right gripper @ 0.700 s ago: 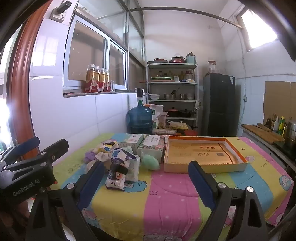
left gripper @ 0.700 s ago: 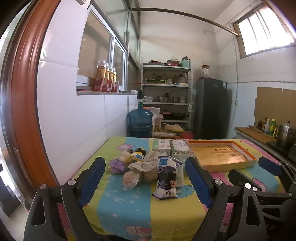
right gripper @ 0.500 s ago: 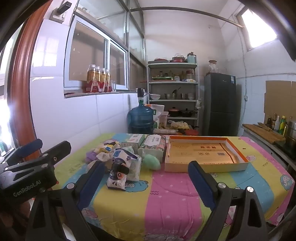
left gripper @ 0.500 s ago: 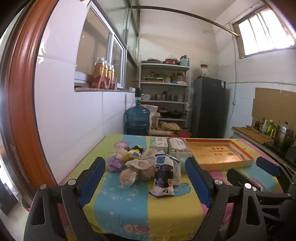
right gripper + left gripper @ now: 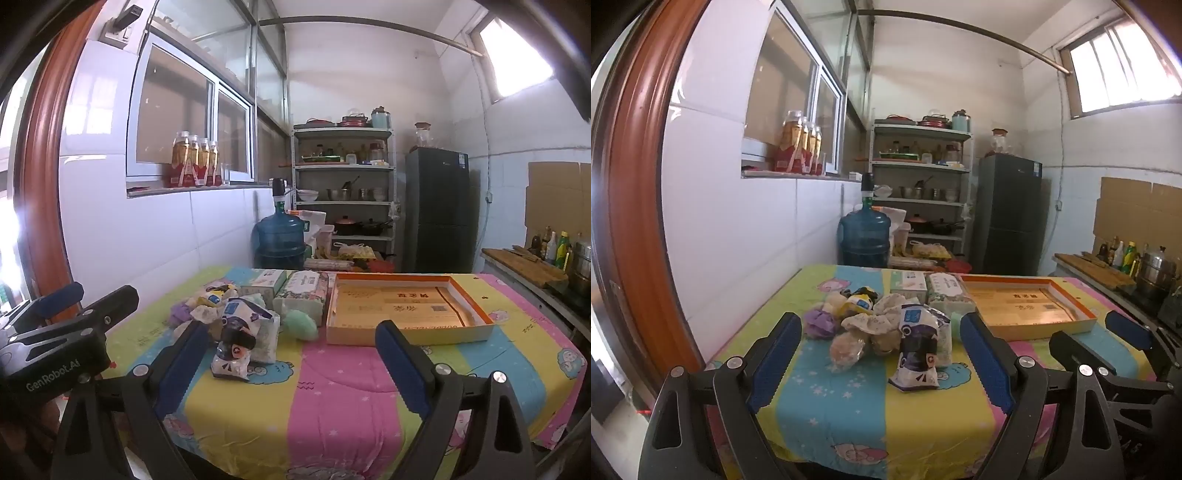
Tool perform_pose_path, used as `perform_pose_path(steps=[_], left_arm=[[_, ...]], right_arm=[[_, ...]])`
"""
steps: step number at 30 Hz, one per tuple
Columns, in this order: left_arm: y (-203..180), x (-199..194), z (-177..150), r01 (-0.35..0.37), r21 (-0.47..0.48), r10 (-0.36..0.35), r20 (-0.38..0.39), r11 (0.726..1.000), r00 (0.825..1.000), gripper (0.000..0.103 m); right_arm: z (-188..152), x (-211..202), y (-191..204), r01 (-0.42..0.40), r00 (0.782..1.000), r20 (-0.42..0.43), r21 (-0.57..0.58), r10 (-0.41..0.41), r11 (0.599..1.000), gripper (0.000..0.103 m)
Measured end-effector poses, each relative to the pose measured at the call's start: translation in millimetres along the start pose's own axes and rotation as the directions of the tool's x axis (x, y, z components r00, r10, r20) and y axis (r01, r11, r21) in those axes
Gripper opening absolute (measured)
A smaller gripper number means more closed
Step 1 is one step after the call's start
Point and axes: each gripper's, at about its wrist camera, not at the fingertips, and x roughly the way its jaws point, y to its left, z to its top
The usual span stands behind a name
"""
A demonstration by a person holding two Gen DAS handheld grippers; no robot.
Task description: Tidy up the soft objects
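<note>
A pile of soft objects lies on the table's left half: a purple ball, crumpled cloths, a blue-and-white packet at the front, tissue packs behind and a green sponge. An open orange-rimmed box lies to the right; it also shows in the right wrist view. My left gripper is open and empty, short of the pile. My right gripper is open and empty, above the table's front edge.
The table has a striped cartoon cloth. Behind it stand a blue water jug, metal shelves and a dark fridge. A tiled wall runs along the left. A counter with bottles and pots is at the right.
Both grippers have drifted slightly; the pile and box sit a little lower and nearer in view. Nothing on the table has moved.
</note>
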Motion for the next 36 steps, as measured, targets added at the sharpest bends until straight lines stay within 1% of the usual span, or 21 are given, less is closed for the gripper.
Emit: perform_pose_path(steps=[15, 36], left_arm=[[2.1, -1.3, 0.1, 0.004, -0.003, -0.004, 0.003, 1.0, 1.0, 0.089], [1.4, -5.9, -1.6, 0.004, -0.003, -0.004, 0.003, 1.0, 1.0, 0.089]], right_arm=[[4.4, -3.0, 1.3, 0.013, 1.0, 0.018, -0.007, -0.013, 1.0, 0.093], [6.3, -6.0, 2.6, 0.011, 1.0, 0.022, -0.008, -0.01, 1.0, 0.093]])
